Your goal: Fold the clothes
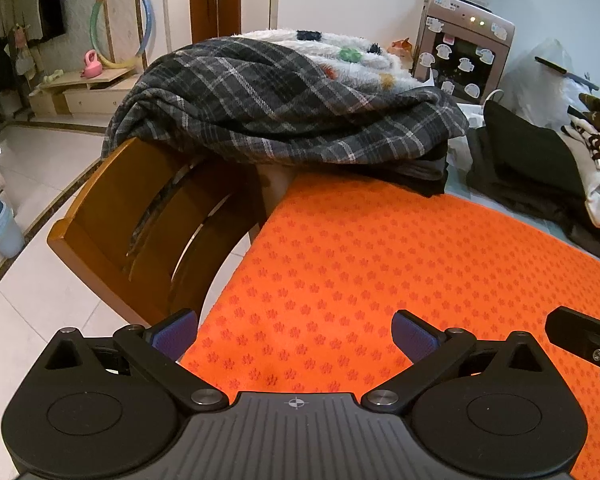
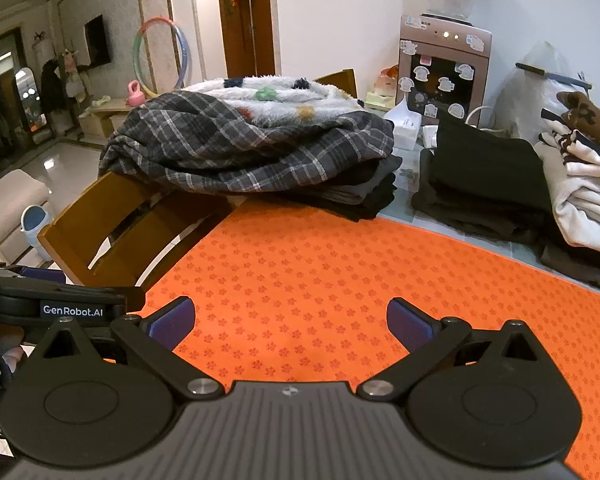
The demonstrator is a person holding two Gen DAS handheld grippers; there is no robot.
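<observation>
Left hand-held gripper: held low over the near part of the orange mat, jaws spread wide, blue pads bare, nothing gripped. Right hand-held gripper: likewise held over the mat, jaws spread wide, nothing between the pads; part of it is seen at the right edge of the left wrist view, so the 2 are side by side. Table: covered near the cameras by the orange mat printed with small flowers; a pale bare strip is seen beyond the mat's far edge. Clothes: 1 pile at the far left corner, made of a grey plaid garment lying over dark folded items, with a white fleece piece with coloured spots on top; the plaid cloth overhangs the back of a wooden chair pushed against the table's left side. A 2nd stack of dark folded clothes is set further right, and beside it a 3rd stack of cream and brown-patterned garments. No garment lies on the mat. Background: water dispenser with stickers, against the far wall.
</observation>
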